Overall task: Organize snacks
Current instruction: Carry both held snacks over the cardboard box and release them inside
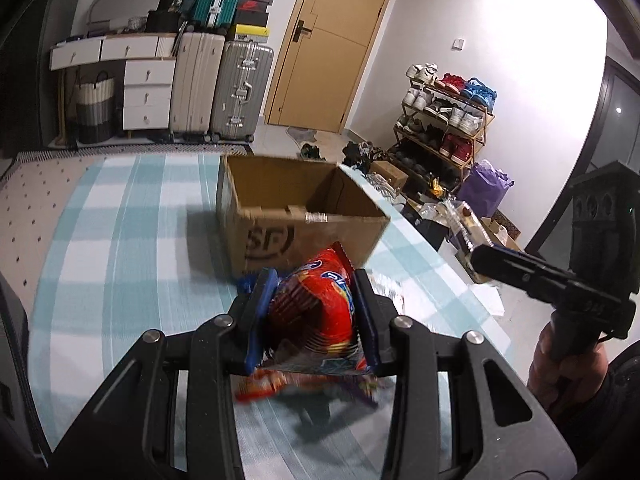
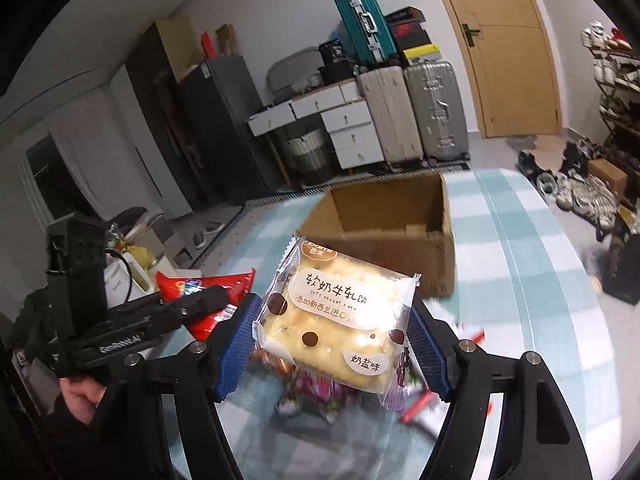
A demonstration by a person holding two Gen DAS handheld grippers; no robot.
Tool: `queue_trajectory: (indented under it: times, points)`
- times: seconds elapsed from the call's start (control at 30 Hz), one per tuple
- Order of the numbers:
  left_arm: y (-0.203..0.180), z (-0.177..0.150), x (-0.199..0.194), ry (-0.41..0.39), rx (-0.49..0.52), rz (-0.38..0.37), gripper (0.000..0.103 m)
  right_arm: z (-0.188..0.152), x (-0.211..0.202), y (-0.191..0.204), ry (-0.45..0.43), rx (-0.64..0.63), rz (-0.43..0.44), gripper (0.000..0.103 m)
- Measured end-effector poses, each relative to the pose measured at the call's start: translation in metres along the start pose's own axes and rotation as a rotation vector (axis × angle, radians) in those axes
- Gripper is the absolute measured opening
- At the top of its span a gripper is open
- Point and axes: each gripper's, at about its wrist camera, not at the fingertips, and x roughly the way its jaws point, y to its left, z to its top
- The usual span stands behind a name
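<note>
Carry step — red snack bag (image 1: 316, 312) clamped in left hand-held gripper (image 1: 314, 320); nougat cake packet (image 2: 336, 316) clamped in right hand-held gripper (image 2: 334, 344). Next judged: both released over the cardboard box (image 1: 280, 220).

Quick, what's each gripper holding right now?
Left gripper: closed on a red snack bag.
Right gripper: closed on a wrapped cake.

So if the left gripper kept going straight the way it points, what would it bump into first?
Probably the cardboard box. The left gripper, shut on a red snack bag, points at the box's near wall, so the bag would likely touch there first; depth is hard to judge through the fisheye.
</note>
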Motion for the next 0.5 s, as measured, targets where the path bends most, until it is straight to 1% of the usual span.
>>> queue_trajectory:
  times: [0.3,0.5]
  points:
    - [0.010,0.060,0.021,-0.015,-0.004,0.007,0.035,0.065,0.018,0.004,-0.012,-0.041,0.045,0.072]
    - [0.015,0.102,0.041,-0.008,0.007,0.011,0.035,0.105,0.035,0.006,-0.007,-0.050,0.043,0.072]
